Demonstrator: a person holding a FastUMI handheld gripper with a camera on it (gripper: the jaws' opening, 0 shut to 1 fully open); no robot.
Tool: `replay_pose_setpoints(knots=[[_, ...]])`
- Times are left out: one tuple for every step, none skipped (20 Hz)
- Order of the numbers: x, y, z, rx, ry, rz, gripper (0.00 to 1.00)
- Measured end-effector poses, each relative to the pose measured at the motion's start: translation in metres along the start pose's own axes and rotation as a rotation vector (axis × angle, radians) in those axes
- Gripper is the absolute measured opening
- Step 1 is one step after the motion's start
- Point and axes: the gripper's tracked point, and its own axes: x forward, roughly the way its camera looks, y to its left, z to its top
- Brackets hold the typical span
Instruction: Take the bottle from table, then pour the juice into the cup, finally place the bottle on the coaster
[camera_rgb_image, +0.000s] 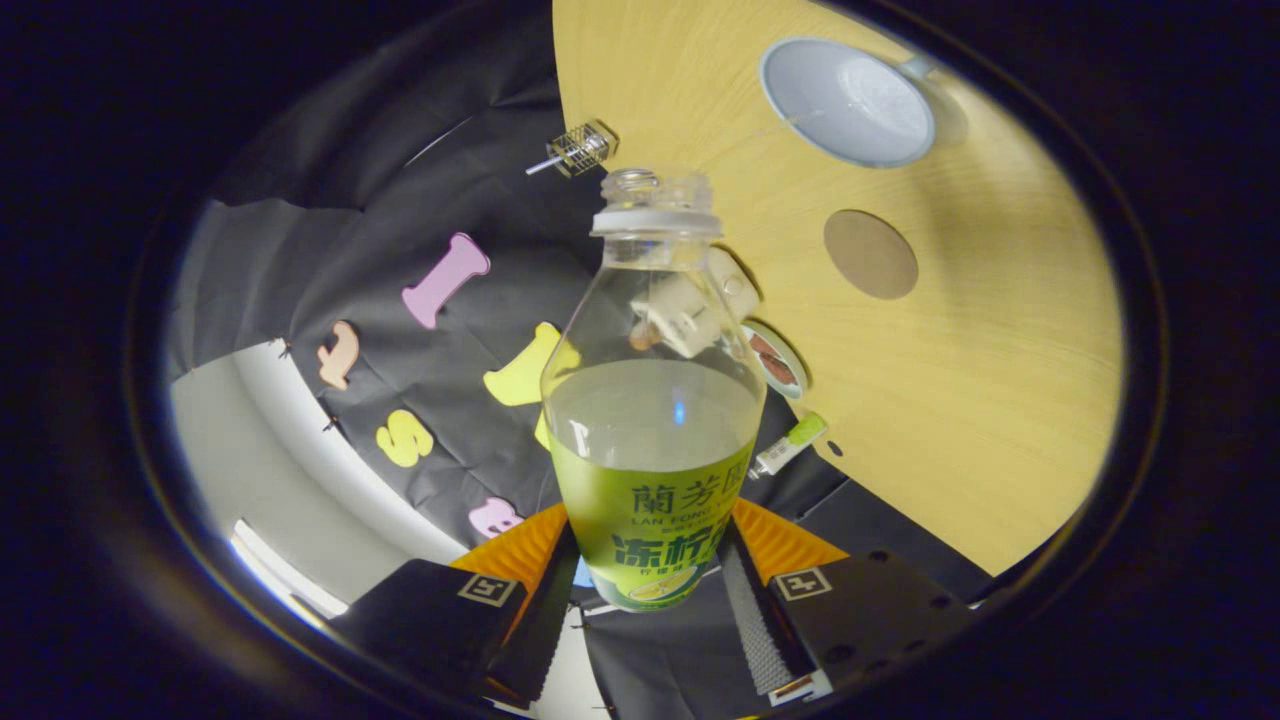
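My gripper (652, 575) is shut on a clear, uncapped bottle (655, 400) with a green label, both fingers pressing its lower body. The bottle is lifted off the table and the whole view is rolled, so the wooden table (980, 400) stands to the right of it. Pale juice fills about half the bottle. Beyond the bottle's mouth, on the table, sits a white cup (848, 100), seen from above with its inside showing pale. A round brown coaster (870, 254) lies on the wood between the cup and the bottle.
Behind the bottle's shoulder lie a pale cylindrical object (735, 285), a round tin (778, 360) and a small green-and-white tube (790, 443) near the table edge. A small wire-cage fixture (580, 150) hangs beyond the bottle mouth against the black cloth wall.
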Motion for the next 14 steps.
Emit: replay_pose_setpoints(knots=[[0.0,-0.0004,-0.0014,0.002,0.001,-0.001,0.78],[-0.001,-0.0004,-0.003,0.002,0.002,0.0,0.78],[-0.001,-0.0012,-0.0031,0.0,0.002,-0.002,0.78],[-0.0016,-0.0015,-0.0055,-0.002,0.005,-0.004,0.78],[-0.0022,-0.0001,-0.0064,0.0,0.006,-0.004,0.78],[-0.0018,0.0015,-0.0069,0.004,0.008,-0.001,0.78],[-0.0005,0.0037,-0.0067,0.007,0.008,0.003,0.78],[-0.0009,0.0046,-0.0063,0.008,0.008,0.006,0.78],[-0.0012,0.0063,-0.0055,0.008,0.004,0.009,0.78],[-0.0016,0.0061,-0.0045,0.008,0.001,0.011,0.78],[-0.0019,0.0073,-0.0039,0.007,-0.001,0.009,0.78],[-0.0021,0.0072,-0.0031,0.004,-0.003,0.006,0.78],[-0.0023,0.0073,-0.003,0.003,-0.005,0.004,0.78],[-0.0019,0.0079,-0.0034,0.0,-0.005,0.004,0.78]])
